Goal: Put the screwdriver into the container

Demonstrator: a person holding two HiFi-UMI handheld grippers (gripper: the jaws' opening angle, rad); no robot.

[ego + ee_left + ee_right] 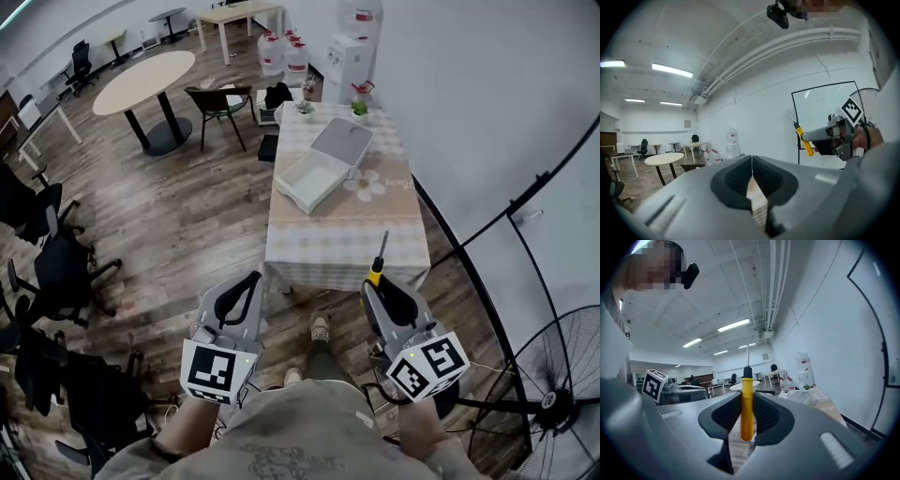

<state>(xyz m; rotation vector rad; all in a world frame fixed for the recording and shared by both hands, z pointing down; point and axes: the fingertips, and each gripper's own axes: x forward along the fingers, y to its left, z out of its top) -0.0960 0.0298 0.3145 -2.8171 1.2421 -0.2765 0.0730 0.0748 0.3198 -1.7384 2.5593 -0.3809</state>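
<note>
A yellow-handled screwdriver [746, 404] with a black collar and thin metal shaft stands upright between the jaws of my right gripper [747, 414], which is shut on its handle. In the head view the screwdriver [377, 266] points away from me toward the table, held by the right gripper [380, 292]. The left gripper view also catches the screwdriver [803, 139] off to the right. My left gripper [751, 180] is shut with nothing between its jaws, and sits low at the left [242, 293]. A white container [312, 179] with its lid [341, 143] leaning behind it rests on the checked table [345, 234].
The table stands well ahead of both grippers, beside a white wall on the right. Small potted plants [360, 109] sit at its far end. A fan [559, 380] stands at the right. Office chairs [56, 272] line the left, and a round table [142, 82] is farther back.
</note>
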